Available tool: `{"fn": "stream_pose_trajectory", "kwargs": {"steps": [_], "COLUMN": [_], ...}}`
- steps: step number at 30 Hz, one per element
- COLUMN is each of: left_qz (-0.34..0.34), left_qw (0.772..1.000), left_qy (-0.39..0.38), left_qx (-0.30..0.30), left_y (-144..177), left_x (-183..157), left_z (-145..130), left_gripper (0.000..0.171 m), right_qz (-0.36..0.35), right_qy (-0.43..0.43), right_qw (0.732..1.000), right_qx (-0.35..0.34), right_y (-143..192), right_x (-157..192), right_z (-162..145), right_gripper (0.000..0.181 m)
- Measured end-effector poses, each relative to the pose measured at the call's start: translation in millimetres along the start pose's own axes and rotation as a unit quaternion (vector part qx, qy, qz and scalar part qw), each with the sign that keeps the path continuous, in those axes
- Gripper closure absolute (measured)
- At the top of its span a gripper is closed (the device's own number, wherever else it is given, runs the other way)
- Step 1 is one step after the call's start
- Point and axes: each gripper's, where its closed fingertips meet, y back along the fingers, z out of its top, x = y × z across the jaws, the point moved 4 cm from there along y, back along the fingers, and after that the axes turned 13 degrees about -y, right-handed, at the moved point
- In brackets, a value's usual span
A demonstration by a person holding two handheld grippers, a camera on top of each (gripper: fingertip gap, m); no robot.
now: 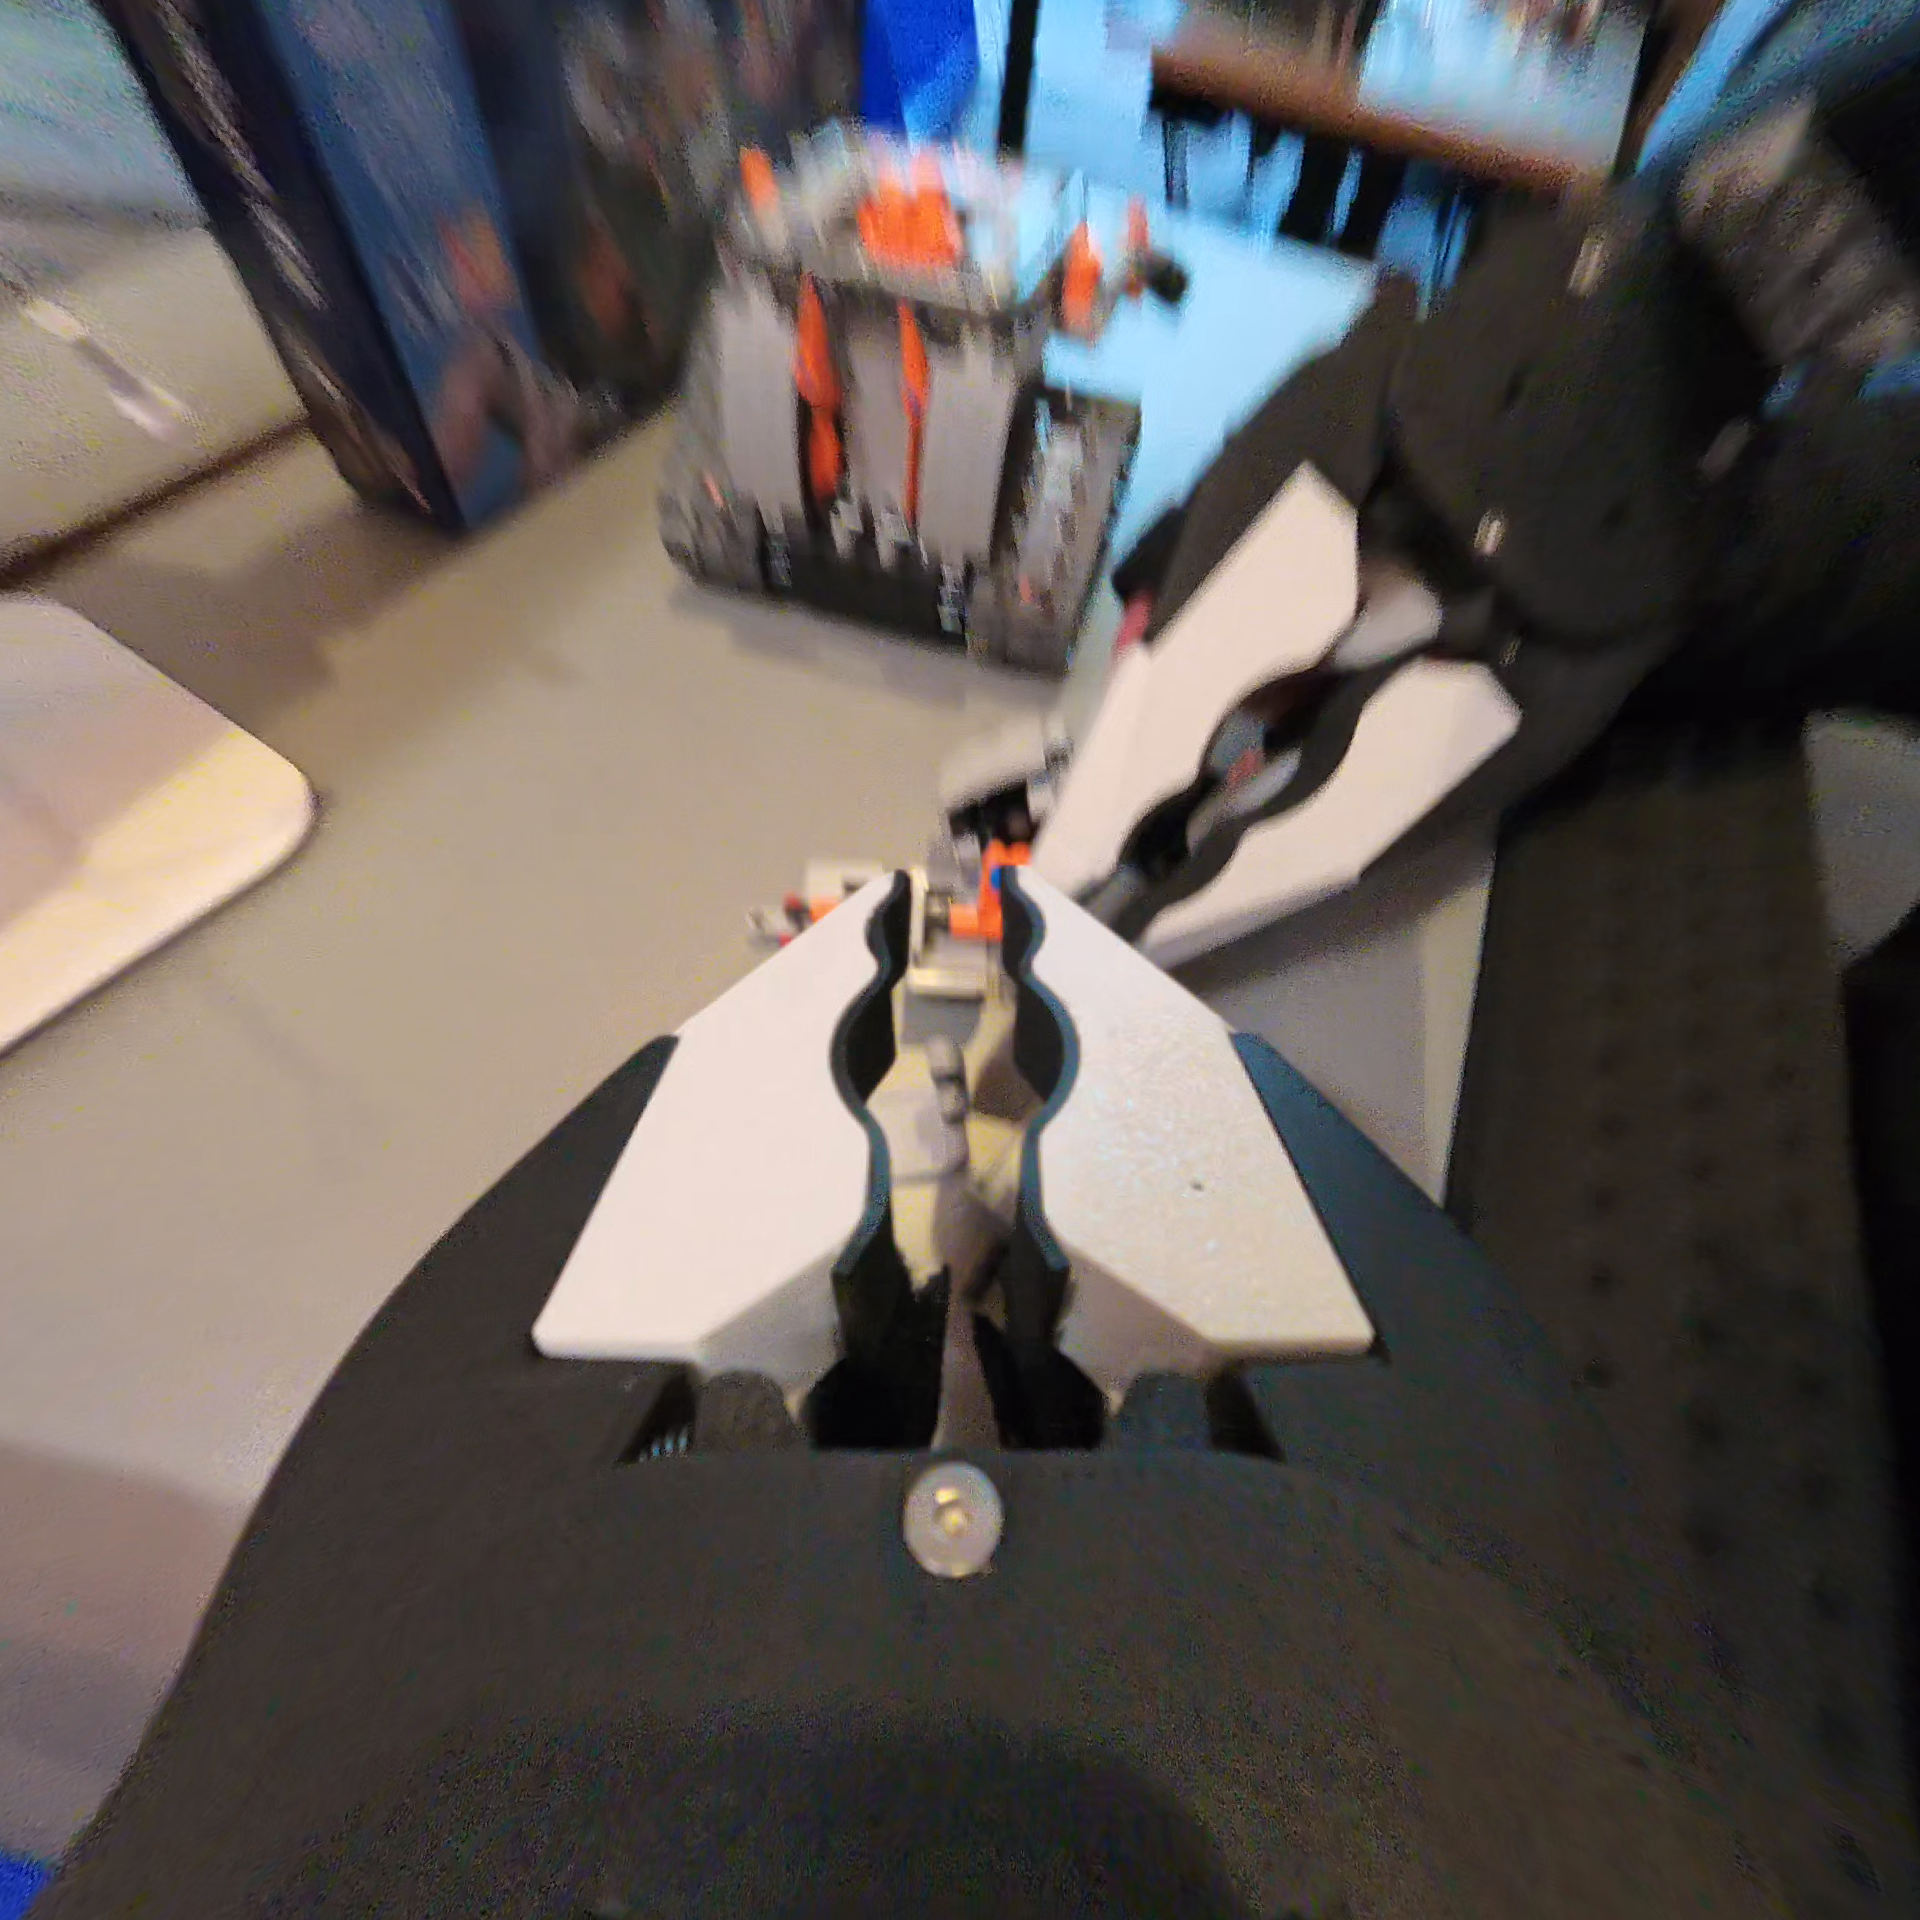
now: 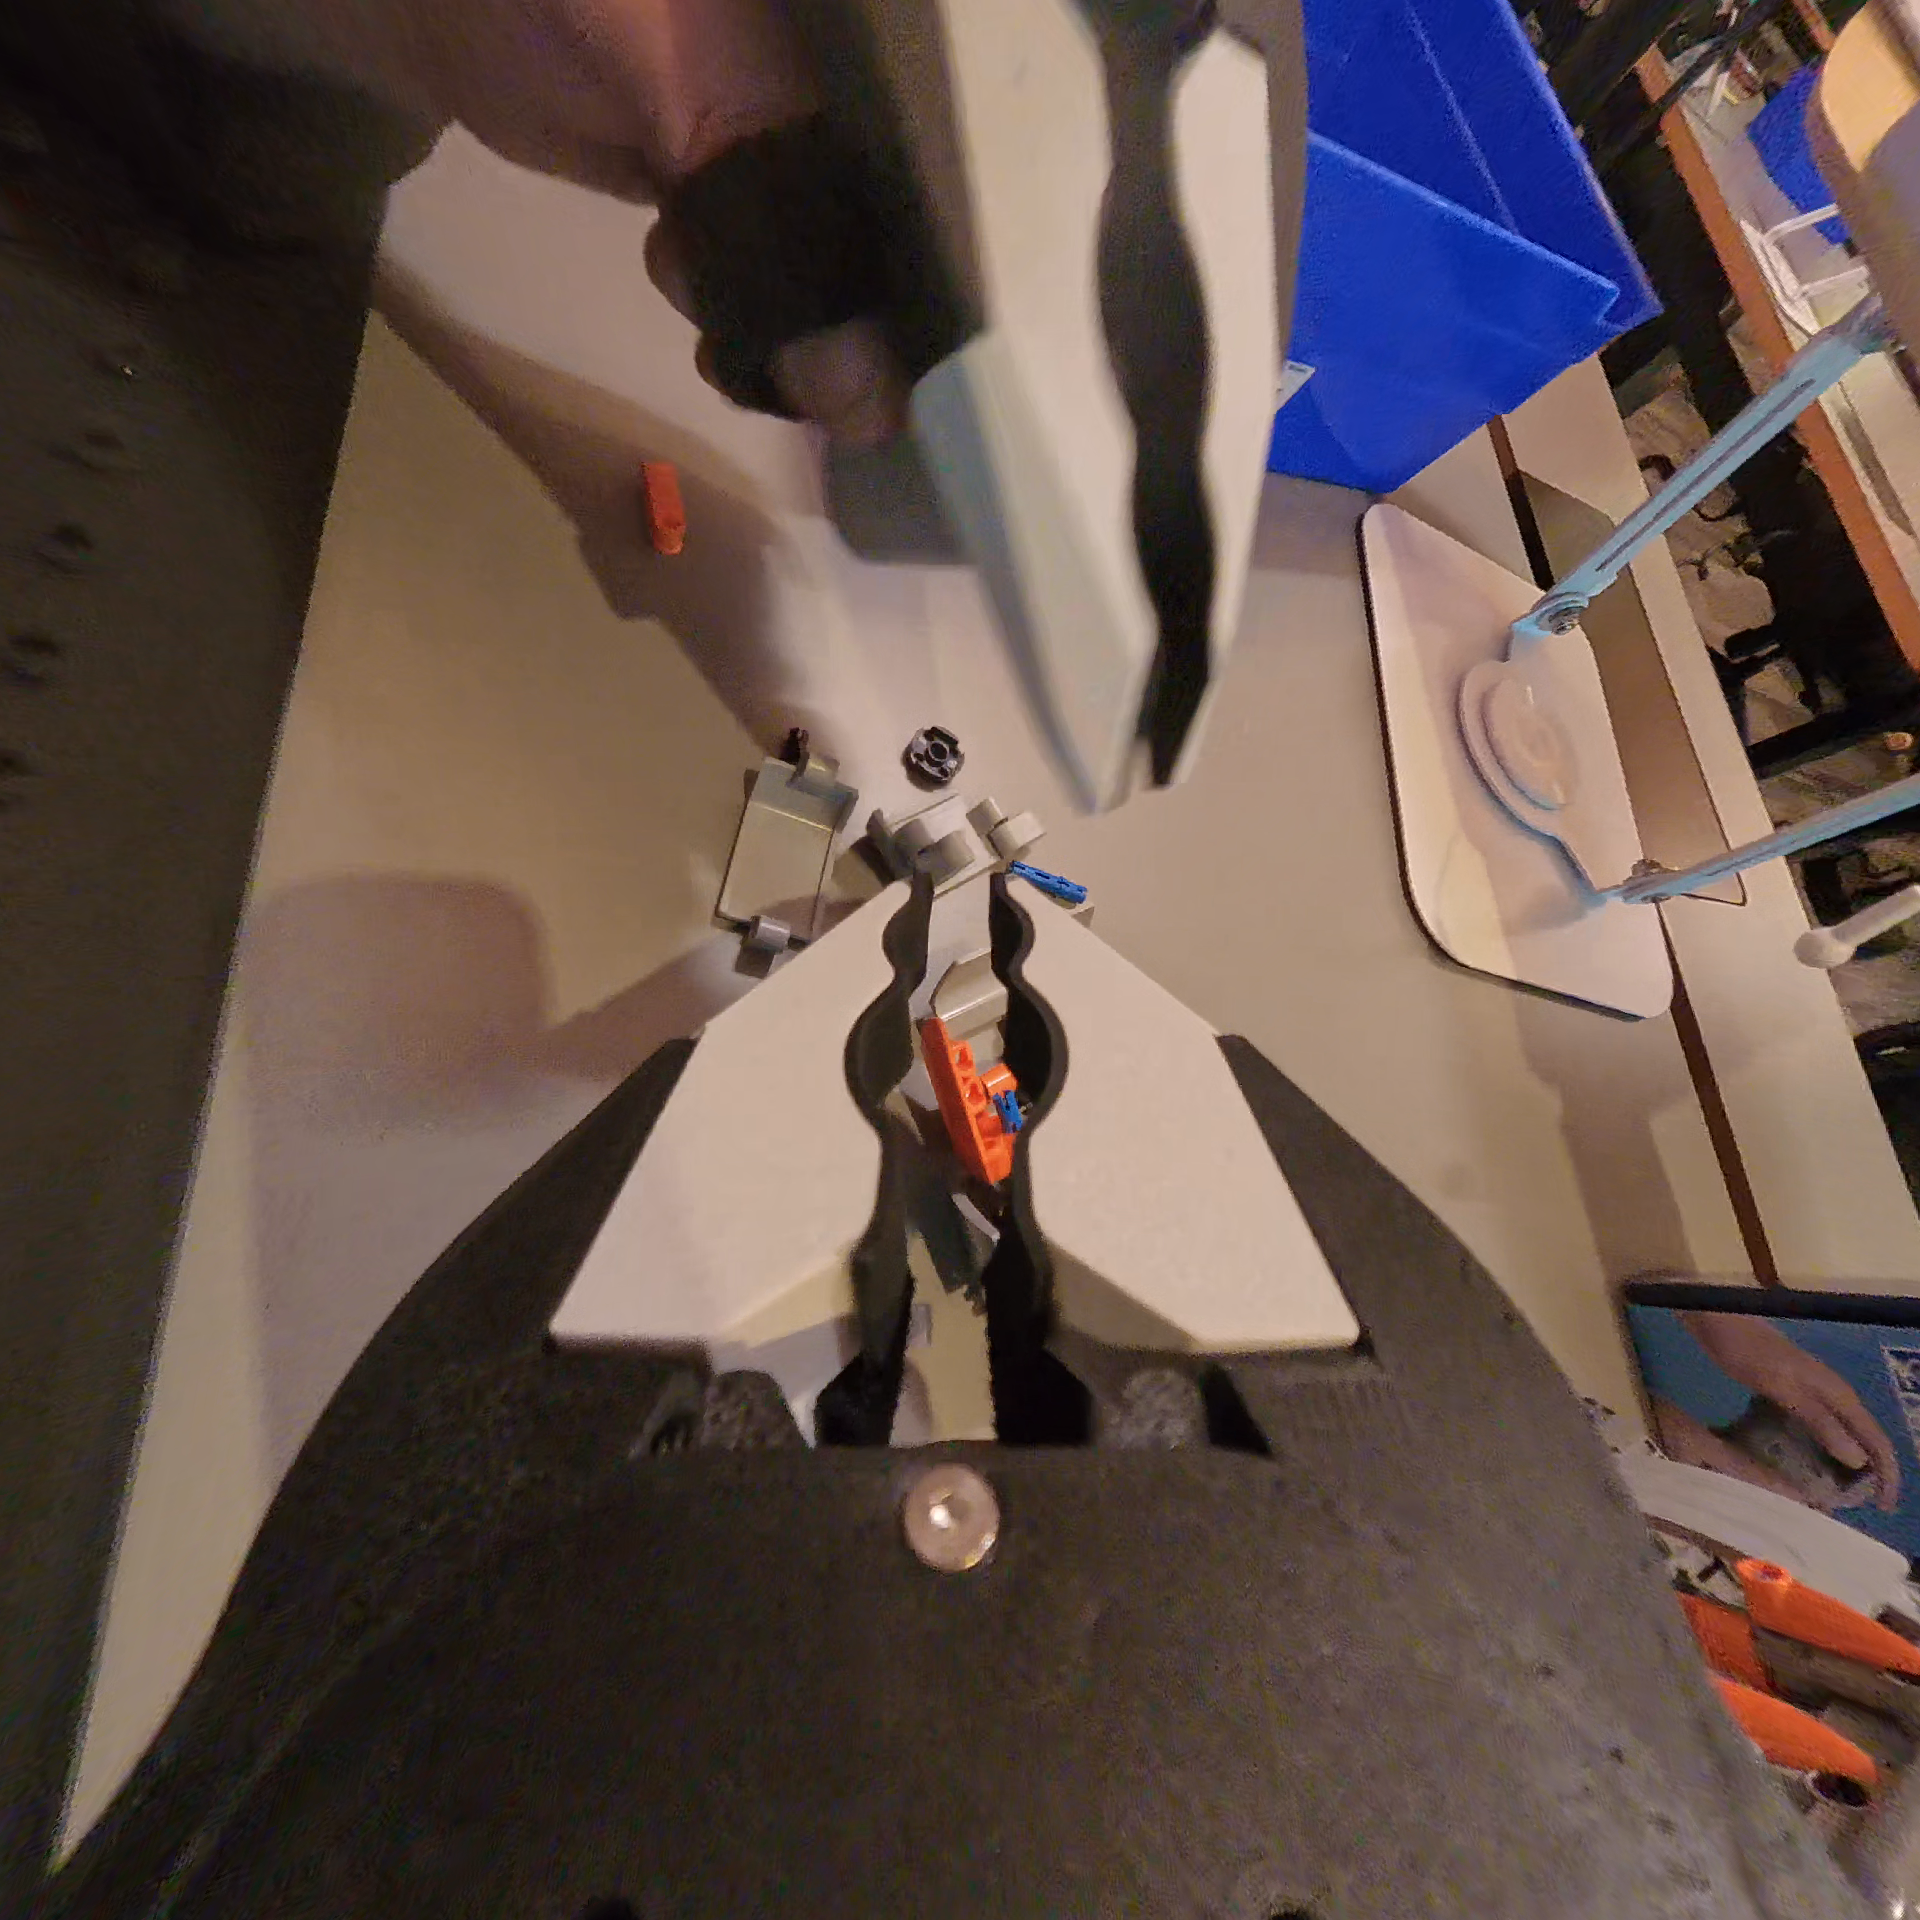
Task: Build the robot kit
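Gripping a small grey and orange brick assembly, the right claw has its jaws drawn close together, the piece pinched between the black pads and its grey studded end poking out past the tips. The assembly hangs just over the pale bench. Beside the tips on the bench lie a grey curved panel piece, a small dark round piece and a blue pin; an orange piece lies well apart, nearer the bench edge.

The left claw comes in from the opposite side, its jaws only narrowly apart. In the left wrist view grey and orange parts show between its tips, but blur hides whether the pads actually clamp them, so I cannot tell. In the right wrist view the left claw hangs above the loose pieces, held by a hand.

Farther off stand a blurred grey and orange brick model, a blue bin and a white tray
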Motion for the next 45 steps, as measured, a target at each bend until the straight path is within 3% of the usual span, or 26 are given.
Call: {"fn": "stream_pose_trajectory", "kwargs": {"steps": [4,8,12,14,20,24,31,36,42,45], "left_qz": [-0.01,-0.031,-0.04,-0.02,-0.016,-0.082,-0.119,-0.129,-0.143,-0.162], "left_qw": [0.986,0.982,0.974,0.972,0.988,0.994,0.99,0.988,0.986,0.983], "left_qy": [-0.055,-0.046,-0.058,-0.073,-0.095,-0.072,-0.078,-0.083,-0.084,-0.078], "left_qx": [0.157,0.178,0.215,0.222,0.118,0.02,-0.022,-0.026,-0.03,-0.051], "left_y": [-14.5,-19.5,-24.8,-21.5,-6.1,1.9,6.4,7.0,6.4,8.4], "left_x": [-12.7,-17.3,-20.8,-16.0,-15.9,-30.0,-38.8,-41.9,-45.4,-50.1], "left_z": [-37.2,-45.7,-59.5,-58.1,-23.7,-1.5,7.0,7.6,7.3,12.4], "left_gripper": [0.139,0.142,0.168,0.168,0.167,0.167,0.168,0.167,0.167,0.167], "right_qz": [-0.006,-0.009,-0.012,-0.014,-0.014,0.001,0.031,0.06,0.049,0.043], "right_qy": [-0.007,-0.012,-0.006,-0.007,-0.029,-0.002,0.054,0.059,0.064,0.062], "right_qw": [1.0,1.0,1.0,1.0,0.999,0.998,0.995,0.994,0.995,0.995], "right_qx": [-0.006,-0.008,-0.01,-0.013,-0.03,-0.063,-0.073,-0.067,-0.065,-0.06], "right_y": [3.2,6.1,8.5,11.0,19.4,23.7,28.6,32.0,32.8,31.0], "right_x": [-3.8,-6.7,-5.8,-7.0,-14.1,-4.6,14.1,19.3,18.4,17.0], "right_z": [0.7,-0.2,0.9,2.1,4.1,13.7,19.3,17.1,17.9,16.6], "right_gripper": [0.173,0.172,0.172,0.173,0.167,0.157,0.165,0.157,0.167,0.163]}}
